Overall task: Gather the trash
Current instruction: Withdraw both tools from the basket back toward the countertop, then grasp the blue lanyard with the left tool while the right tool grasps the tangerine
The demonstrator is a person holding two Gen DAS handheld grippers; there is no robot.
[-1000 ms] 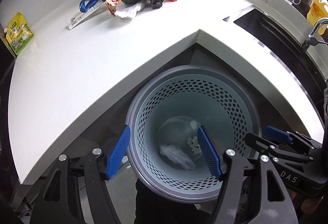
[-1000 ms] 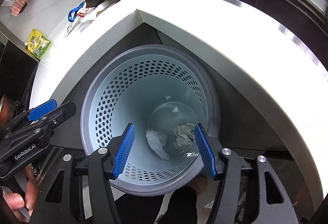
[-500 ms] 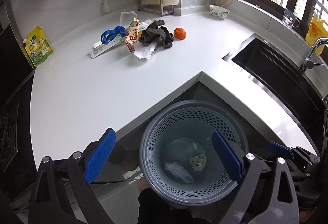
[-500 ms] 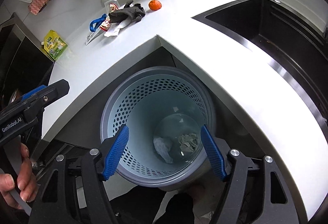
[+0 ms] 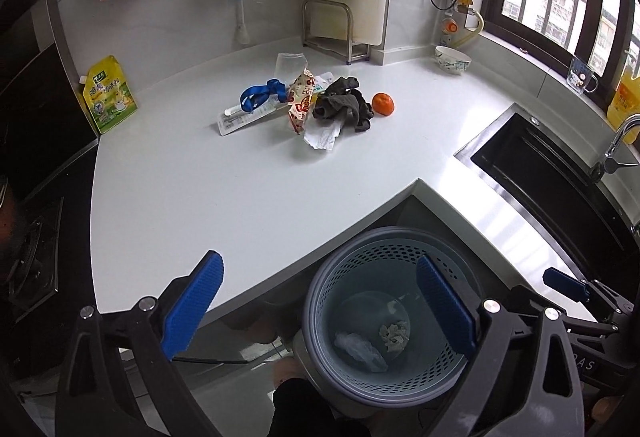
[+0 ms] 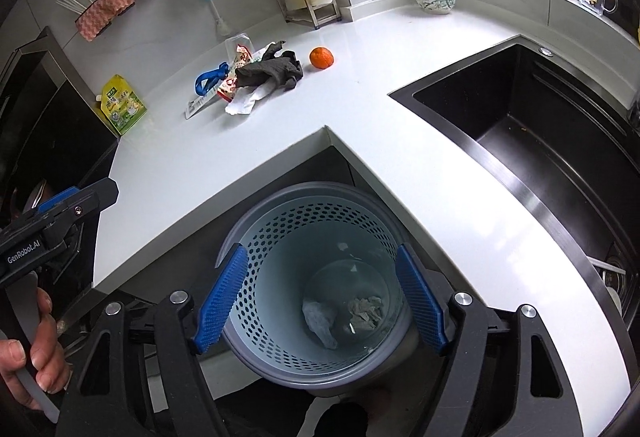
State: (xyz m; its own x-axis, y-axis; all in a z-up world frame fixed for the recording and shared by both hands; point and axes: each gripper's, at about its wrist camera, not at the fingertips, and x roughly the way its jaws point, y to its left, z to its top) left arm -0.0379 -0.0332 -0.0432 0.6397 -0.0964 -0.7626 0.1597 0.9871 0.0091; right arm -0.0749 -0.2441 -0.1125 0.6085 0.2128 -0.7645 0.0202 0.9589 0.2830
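Note:
A grey-blue perforated trash basket [image 5: 404, 237] [image 6: 280, 205] stands on the floor in the counter's inner corner, with a clear plastic scrap [image 5: 360, 351] [image 6: 320, 321] and a crumpled paper wad [image 5: 395, 335] [image 6: 365, 311] at its bottom. My left gripper [image 5: 320, 307] is open and empty above the basket's left side. My right gripper [image 6: 320, 301] is open and empty above the basket mouth. On the white counter lies a pile: snack wrapper [image 5: 301, 103] [image 6: 232, 85], white paper [image 5: 322, 135] [image 6: 244, 103], dark cloth [image 5: 344, 105] [image 6: 272, 71], blue strap [image 5: 260, 95] [image 6: 210, 77], flat package [image 5: 240, 119].
An orange [image 5: 383, 104] [image 6: 321, 57] lies beside the pile. A yellow pouch [image 5: 109, 95] [image 6: 122, 105] leans at the left. A bowl [image 5: 452, 60] [image 6: 434, 0] and metal rack [image 5: 334, 33] stand at the back. The black sink [image 5: 560, 177] [image 6: 540, 125] is on the right.
Both grippers have risen up and back from the basket, so the counter and back wall have come into view. The left gripper's fingers have spread wider.

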